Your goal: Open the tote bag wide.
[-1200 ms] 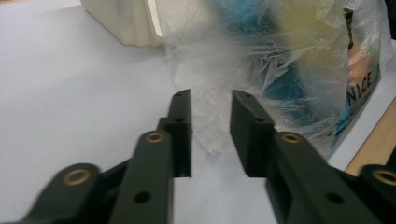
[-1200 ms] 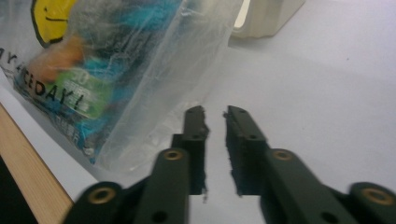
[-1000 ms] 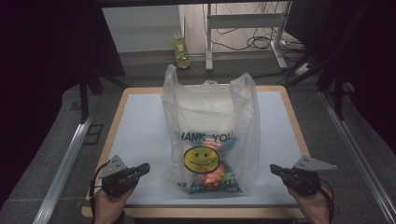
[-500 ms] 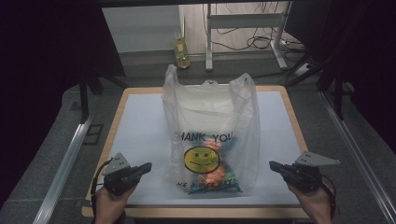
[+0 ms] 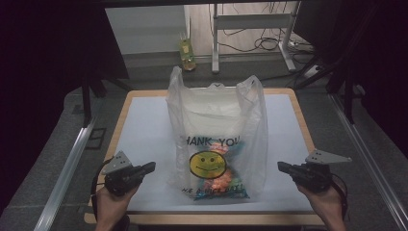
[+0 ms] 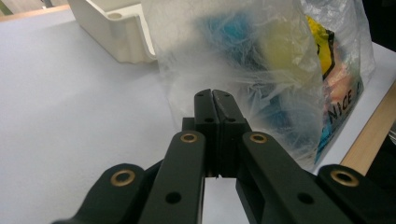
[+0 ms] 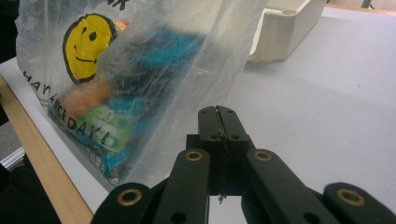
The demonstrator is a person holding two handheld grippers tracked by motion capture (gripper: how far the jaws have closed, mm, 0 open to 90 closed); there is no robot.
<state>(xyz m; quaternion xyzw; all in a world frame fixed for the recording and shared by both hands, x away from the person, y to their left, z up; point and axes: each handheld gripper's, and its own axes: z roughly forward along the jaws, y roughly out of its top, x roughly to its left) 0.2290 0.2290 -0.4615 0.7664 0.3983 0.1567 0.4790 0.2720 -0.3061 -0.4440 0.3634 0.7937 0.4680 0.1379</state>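
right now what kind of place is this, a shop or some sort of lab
Most likely a lab or recording workspace, not a shop. A white-topped table with a wooden rim stands between dark curtains, loose cables trail over the floor by a metal stand, and only a smiley plastic bag stands on it.

Your forearms were cut off by the bottom edge of the high view. Through the crinkled film of the plastic bag (image 5: 216, 139) you could make out only blurred blue, orange and yellow packets (image 6: 261, 51), their labels unreadable. The bag hid most of the cream bin (image 7: 285, 28) behind it, and its printed greeting lost its first letter in a fold.
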